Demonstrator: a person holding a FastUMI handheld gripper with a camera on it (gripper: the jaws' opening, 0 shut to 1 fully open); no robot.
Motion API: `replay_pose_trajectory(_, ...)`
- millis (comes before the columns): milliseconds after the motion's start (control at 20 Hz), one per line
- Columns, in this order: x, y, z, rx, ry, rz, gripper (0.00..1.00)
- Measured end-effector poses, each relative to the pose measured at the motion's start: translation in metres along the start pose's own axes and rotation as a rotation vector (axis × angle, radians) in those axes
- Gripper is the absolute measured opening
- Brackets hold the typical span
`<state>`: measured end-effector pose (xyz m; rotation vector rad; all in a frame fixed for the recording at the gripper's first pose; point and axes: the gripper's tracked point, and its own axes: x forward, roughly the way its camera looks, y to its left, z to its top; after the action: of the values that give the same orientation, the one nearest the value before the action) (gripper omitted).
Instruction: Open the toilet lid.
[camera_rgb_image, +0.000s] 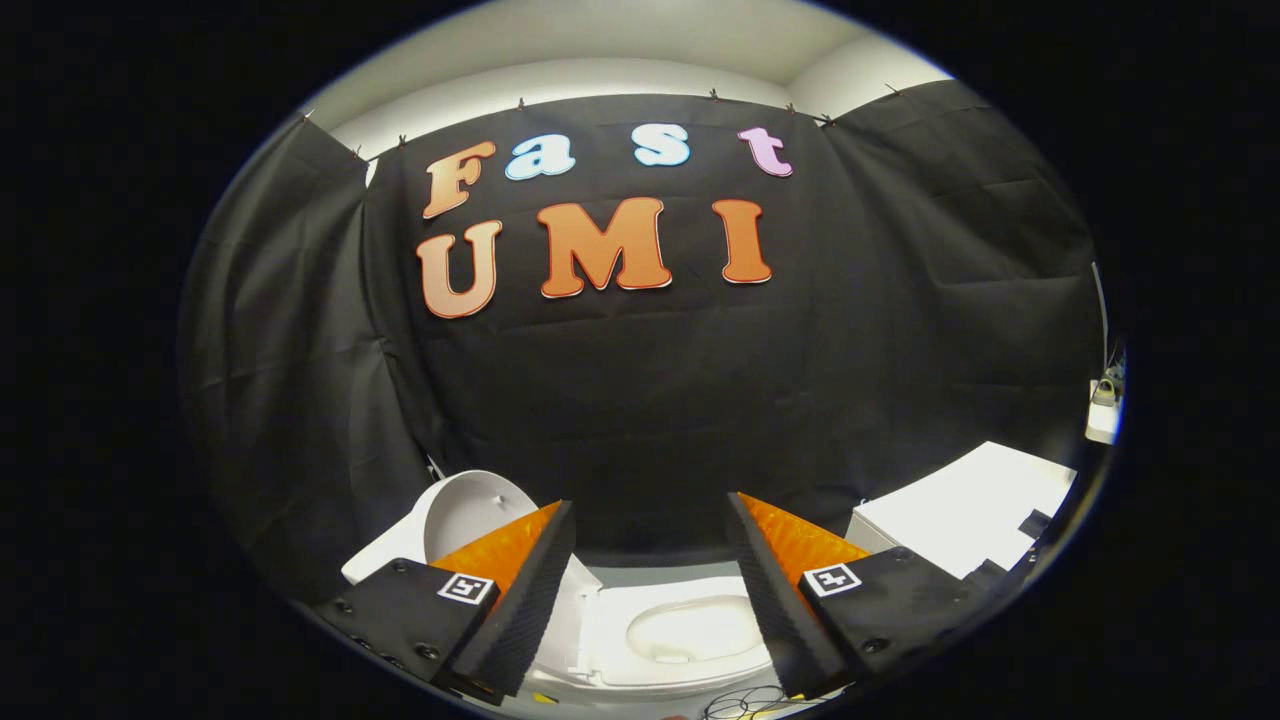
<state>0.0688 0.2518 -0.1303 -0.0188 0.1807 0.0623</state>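
A white toilet (690, 630) sits low between and beyond my fingers, its oval bowl and seat ring showing. Its white lid (465, 515) stands raised at the bowl's left side, partly hidden behind my left finger (520, 590). My gripper (650, 502) is open wide and hovers above the toilet. Nothing is between the fingers and neither one touches the lid or the seat.
A white box-like surface (970, 510) stands to the right of the toilet, beyond my right finger. Thin dark cables (745, 705) lie on the floor just in front of the bowl. Black cloth walls close the booth behind and at both sides.
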Motion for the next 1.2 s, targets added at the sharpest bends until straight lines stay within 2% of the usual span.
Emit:
replay_pose_trajectory(550, -0.002, -0.011, 0.005, 0.006, -0.012, -0.018, 0.97)
replay_pose_trajectory(1200, 0.002, -0.018, -0.009, 0.027, 0.017, -0.032, 0.97)
